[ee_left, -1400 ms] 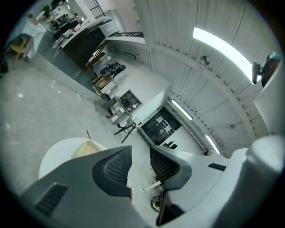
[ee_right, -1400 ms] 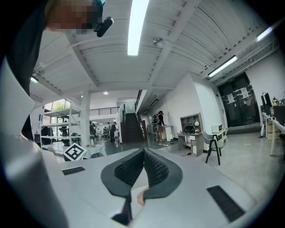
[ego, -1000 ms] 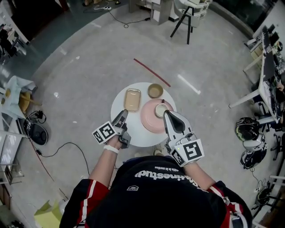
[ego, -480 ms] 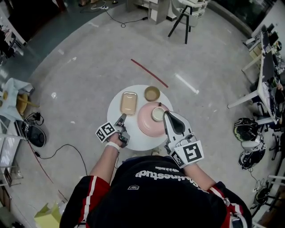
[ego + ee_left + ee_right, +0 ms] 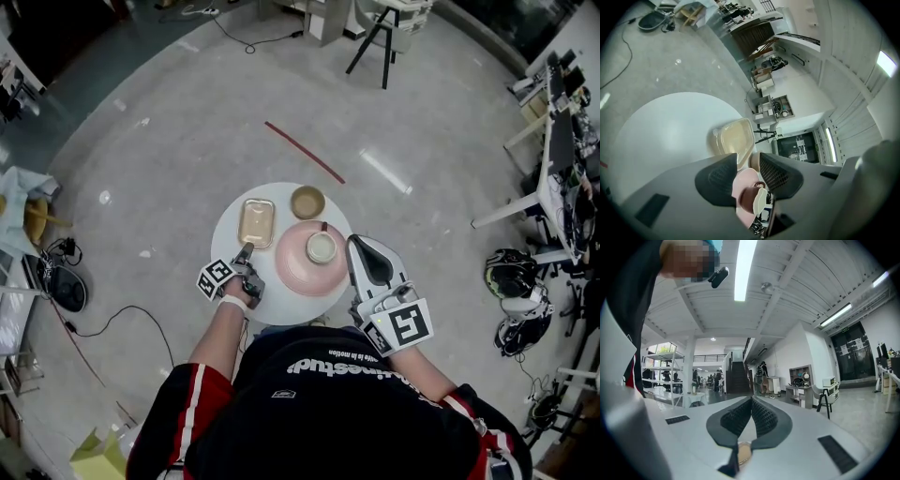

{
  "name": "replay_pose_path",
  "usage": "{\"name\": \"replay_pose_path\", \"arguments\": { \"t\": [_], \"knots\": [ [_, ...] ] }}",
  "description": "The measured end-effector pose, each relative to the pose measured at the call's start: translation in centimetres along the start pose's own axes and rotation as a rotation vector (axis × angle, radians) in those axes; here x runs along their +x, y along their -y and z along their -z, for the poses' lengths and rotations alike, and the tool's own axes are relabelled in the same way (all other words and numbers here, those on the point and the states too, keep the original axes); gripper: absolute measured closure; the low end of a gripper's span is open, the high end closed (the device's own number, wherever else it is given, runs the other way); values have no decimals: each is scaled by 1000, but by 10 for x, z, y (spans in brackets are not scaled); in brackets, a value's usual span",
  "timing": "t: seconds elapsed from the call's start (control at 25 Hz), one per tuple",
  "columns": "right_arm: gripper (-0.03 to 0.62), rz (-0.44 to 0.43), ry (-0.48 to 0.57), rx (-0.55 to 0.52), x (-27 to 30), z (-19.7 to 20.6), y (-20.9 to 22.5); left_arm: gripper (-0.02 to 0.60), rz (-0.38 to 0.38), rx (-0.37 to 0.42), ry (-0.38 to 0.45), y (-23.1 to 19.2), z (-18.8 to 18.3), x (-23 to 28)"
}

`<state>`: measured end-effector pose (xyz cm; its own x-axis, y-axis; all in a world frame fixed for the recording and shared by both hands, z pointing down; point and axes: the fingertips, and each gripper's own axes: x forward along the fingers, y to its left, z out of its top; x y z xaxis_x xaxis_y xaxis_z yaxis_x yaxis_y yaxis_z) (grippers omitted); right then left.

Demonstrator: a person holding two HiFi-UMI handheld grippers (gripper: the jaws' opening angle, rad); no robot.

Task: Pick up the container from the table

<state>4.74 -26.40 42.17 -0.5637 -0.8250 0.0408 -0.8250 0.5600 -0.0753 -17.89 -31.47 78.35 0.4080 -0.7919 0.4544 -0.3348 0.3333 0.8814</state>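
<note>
The main risk is a poor bite on the container, which looks shallow and low-rimmed. If the jaws close a little high or off to one side, they could skid over the lip or push the container away across the counter instead of lifting it. A hold on the near edge alone might let the far end sag or slip out. The pink plate lies just to the right of the container with a cup on it, so a sideways drift could knock either. The container sits on the far left part of the counter, lying flat. The left hand-held gripper is just at its near edge, its jaws having just been opening and now wide apart with nothing between them. The right hand-held gripper hangs at the counter's right edge, jaws pressed together and empty. The container appears empty, as does the bowl at the far side. The cup is pale inside, but whether it holds liquid I cannot tell.
</note>
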Motion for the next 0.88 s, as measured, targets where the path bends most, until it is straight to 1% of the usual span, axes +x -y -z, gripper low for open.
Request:
{"name": "replay_pose_path", "arguments": {
  "t": [0.08, 0.28, 0.48, 0.68, 0.88],
  "knots": [
    [578, 1, -11, 2, 2, 5, 11, 436, -10, -25, 17, -7, 0, 10],
    [579, -12, -41, 8, 9, 16, 32, 436, -44, -26, 36, -25, 1, 31],
    [578, -24, -69, 7, 17, 27, 44, 436, -53, -59, 64, -34, 0, 42],
    [577, -34, -76, 12, 17, 31, 53, 436, -63, -53, 81, -37, 0, 47],
    [577, -45, -81, 14, 22, 32, 55, 436, -67, -65, 84, -35, 0, 47]
  ]
}}
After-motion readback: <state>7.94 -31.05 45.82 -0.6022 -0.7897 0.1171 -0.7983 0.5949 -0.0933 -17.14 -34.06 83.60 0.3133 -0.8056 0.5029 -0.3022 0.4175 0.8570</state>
